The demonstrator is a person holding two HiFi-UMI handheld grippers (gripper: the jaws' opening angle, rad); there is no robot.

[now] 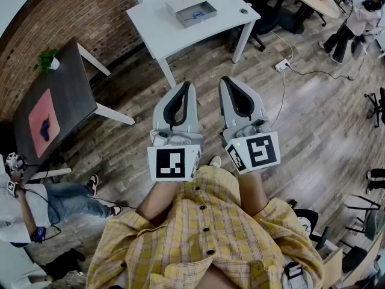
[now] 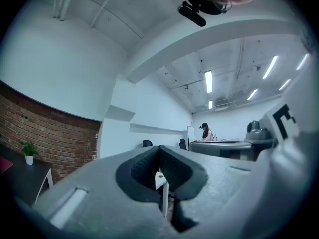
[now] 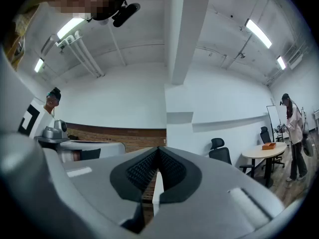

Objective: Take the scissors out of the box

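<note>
Though the left gripper [image 1: 186, 87] and right gripper [image 1: 226, 79] hang well short of the white table [image 1: 157, 29], the head view shows the box [image 1: 212, 9] there, something blue inside, probably the scissors [image 1: 195, 15]. The left gripper view shows jaws closed on nothing; the right gripper view likewise. Arriving closed, they could shove the box aside.

The left gripper [image 1: 184, 86] and right gripper [image 1: 227, 80] are held side by side, pointing forward about level. Both have jaws pressed together with nothing between them.
</note>
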